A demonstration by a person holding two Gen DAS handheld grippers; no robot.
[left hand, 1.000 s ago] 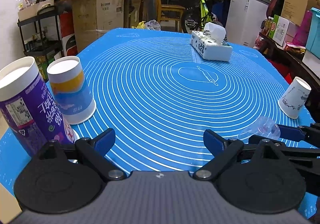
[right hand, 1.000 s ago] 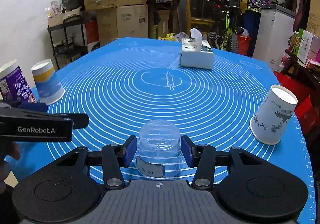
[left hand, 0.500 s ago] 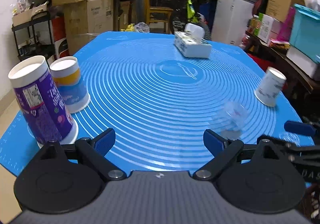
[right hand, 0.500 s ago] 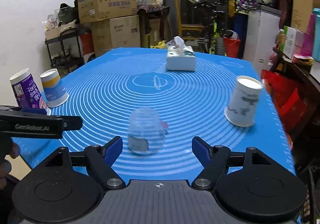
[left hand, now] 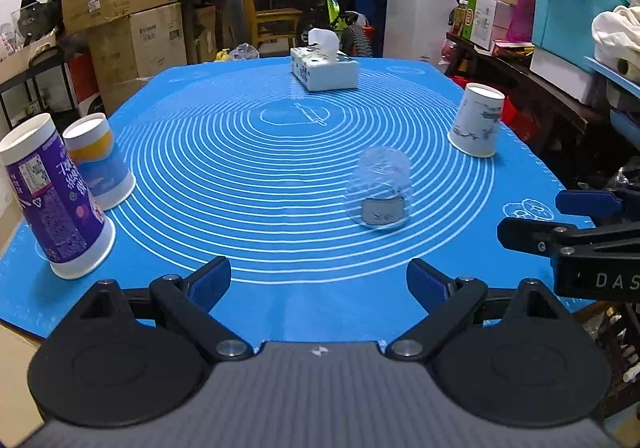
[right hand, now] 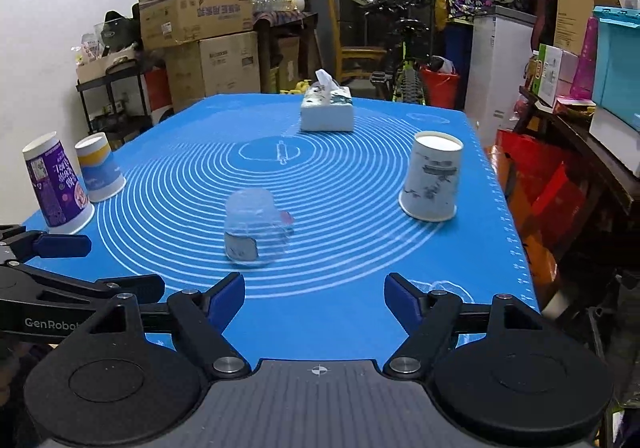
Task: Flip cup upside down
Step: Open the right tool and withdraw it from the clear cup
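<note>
A clear plastic cup [left hand: 381, 188] stands upside down, mouth down, on the blue mat [left hand: 280, 168]; it also shows in the right wrist view [right hand: 252, 226]. My right gripper [right hand: 314, 296] is open and empty, a short way back from the cup. My left gripper [left hand: 318, 282] is open and empty near the mat's front edge. The right gripper shows at the right edge of the left wrist view [left hand: 580, 220], and the left gripper shows at the left edge of the right wrist view [right hand: 60, 264].
A purple paper cup [left hand: 52, 200] and a yellow-blue cup [left hand: 98, 162] stand upside down at the left. A white patterned cup [left hand: 476, 120] stands upside down at the right. A tissue box [left hand: 324, 66] sits at the back. Boxes and clutter surround the table.
My right gripper opened, let go of the clear cup and drew back from it. My left gripper also drew back toward the front edge.
</note>
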